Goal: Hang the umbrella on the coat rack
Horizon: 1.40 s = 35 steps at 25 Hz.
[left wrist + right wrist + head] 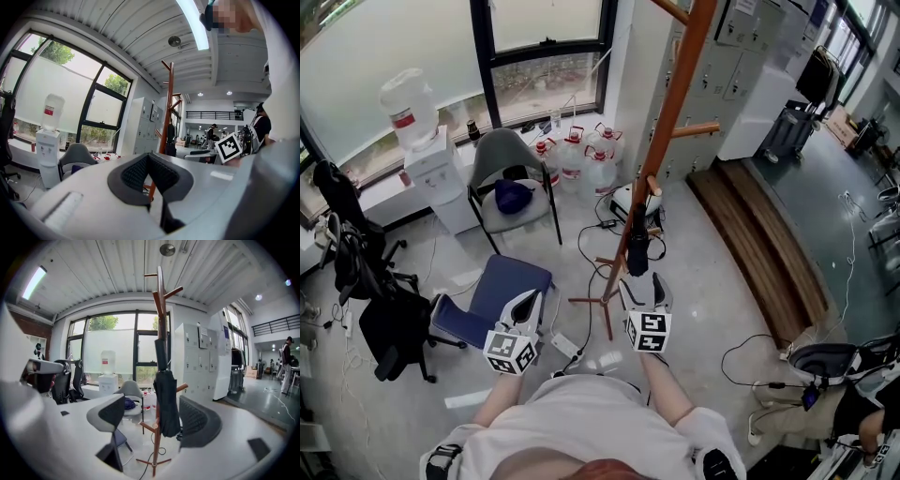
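Black folded umbrella (167, 394) hangs on the tall brown wooden coat rack (160, 296), so I think the hanging is done. My right gripper (152, 408) has its fingers wide apart, holding nothing. My left gripper (149, 159) has its fingers pressed together, empty. Next I should back away without bumping the umbrella.

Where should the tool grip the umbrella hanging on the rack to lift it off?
The slim upper part of the folded umbrella, above the bulge. It hangs upright against the coat rack pole, so come level from the near side, where the open right tool is, one jaw each side.
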Tool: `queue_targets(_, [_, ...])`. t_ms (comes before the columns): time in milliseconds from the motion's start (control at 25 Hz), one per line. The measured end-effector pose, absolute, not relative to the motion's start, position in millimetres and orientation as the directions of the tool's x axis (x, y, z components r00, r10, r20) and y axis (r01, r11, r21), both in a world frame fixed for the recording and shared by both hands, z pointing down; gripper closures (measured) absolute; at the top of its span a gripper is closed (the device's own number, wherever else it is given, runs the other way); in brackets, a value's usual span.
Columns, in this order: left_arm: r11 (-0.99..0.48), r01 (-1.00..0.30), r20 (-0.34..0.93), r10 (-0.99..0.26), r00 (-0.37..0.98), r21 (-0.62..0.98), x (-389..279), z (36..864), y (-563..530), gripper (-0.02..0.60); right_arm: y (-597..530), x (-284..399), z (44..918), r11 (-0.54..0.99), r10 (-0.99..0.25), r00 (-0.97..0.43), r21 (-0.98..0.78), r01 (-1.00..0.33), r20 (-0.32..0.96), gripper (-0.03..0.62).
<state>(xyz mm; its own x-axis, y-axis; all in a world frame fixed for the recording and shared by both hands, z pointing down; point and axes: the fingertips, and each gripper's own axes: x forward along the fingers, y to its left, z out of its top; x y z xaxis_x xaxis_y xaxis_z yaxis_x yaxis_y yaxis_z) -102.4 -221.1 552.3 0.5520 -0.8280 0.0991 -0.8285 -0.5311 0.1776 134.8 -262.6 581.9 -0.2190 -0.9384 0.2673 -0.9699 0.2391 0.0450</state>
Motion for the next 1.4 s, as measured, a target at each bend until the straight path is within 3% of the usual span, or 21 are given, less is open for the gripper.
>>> queue_targets(320, [-0.545,-0.828,0.072,-0.828,0.556,0.132,-102.2,543.1,-221.6,0.572,-242.1,136.6,536.0,0.217,-0.961,-0.211,0.015,-0.976,0.179,0.263])
queue_targets(680, [-0.56,-0.821,0.065,-0.82,0.568,0.109,-94.2,539.1,-225.6,0.572,-236.0,145.1,530.3,0.183,-0.969,-0.179,0.006,-0.983,0.171,0.264])
queue_targets(720, [-0.561,-0.821,0.067,-0.82,0.569,0.108,-94.4,540.4,-226.2,0.572,-234.9,146.7,528.4,0.174,-0.972,-0.171,0.004,-0.985,0.161,0.278])
queue_targets(760, [-0.561,-0.821,0.07,-0.819,0.569,0.109,-95.4,542.1,-226.3,0.572,-232.9,147.1,526.9,0.168,-0.975,-0.165,0.003,-0.986,0.149,0.386])
queue_targets(800, [-0.56,-0.821,0.071,-0.819,0.569,0.11,-97.0,543.8,-225.8,0.572,-230.1,145.5,526.2,0.169,-0.976,-0.167,0.003,-0.986,0.14,0.535])
queue_targets(840, [-0.56,-0.821,0.071,-0.82,0.569,0.111,-98.5,544.8,-224.7,0.572,-227.2,142.3,526.4,0.18,-0.975,-0.177,0.005,-0.984,0.135,0.585])
queue_targets(1400, [-0.559,-0.821,0.064,-0.821,0.568,0.111,-100.2,542.9,-221.4,0.572,-214.3,124.6,545.0,0.257,-0.952,-0.255,-0.011,-0.966,0.167,0.588])
